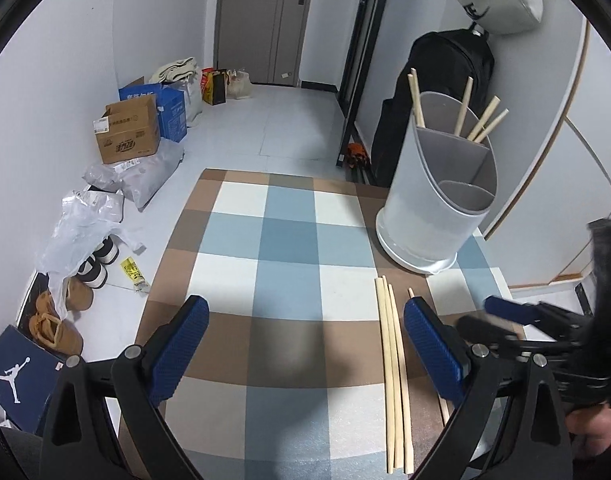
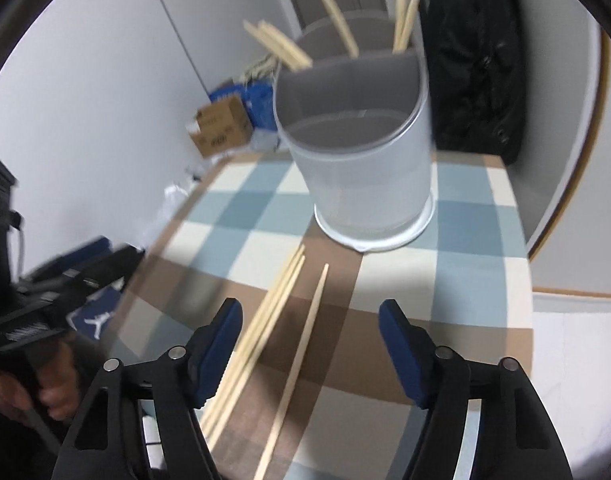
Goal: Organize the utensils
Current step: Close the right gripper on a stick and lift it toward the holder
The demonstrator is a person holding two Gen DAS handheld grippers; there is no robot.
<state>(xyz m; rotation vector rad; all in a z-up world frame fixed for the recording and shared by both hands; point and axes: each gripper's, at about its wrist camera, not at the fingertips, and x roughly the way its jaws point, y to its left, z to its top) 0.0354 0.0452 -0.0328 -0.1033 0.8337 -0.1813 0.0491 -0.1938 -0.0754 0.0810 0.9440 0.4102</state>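
A pale grey utensil holder (image 1: 429,208) (image 2: 369,168) with inner dividers stands upright at the far right of the checked tablecloth (image 1: 289,240). Several wooden chopsticks (image 1: 479,122) (image 2: 337,20) lean in its rear compartment. Three loose chopsticks (image 1: 393,360) (image 2: 261,328) lie together on the cloth, and a single chopstick (image 2: 305,340) lies beside them. My left gripper (image 1: 305,304) is open, with the three lying just inside its right finger. My right gripper (image 2: 311,304) is open over the single chopstick, pads not touching it. Each gripper shows blurred at the edge of the other view.
A black backpack (image 1: 449,80) hangs behind the holder. On the floor to the left are cardboard boxes (image 1: 127,134), plastic bags (image 1: 85,220), shoes (image 1: 61,320) and a blue shoebox (image 1: 17,380). The table's right edge (image 2: 533,292) is close to the holder.
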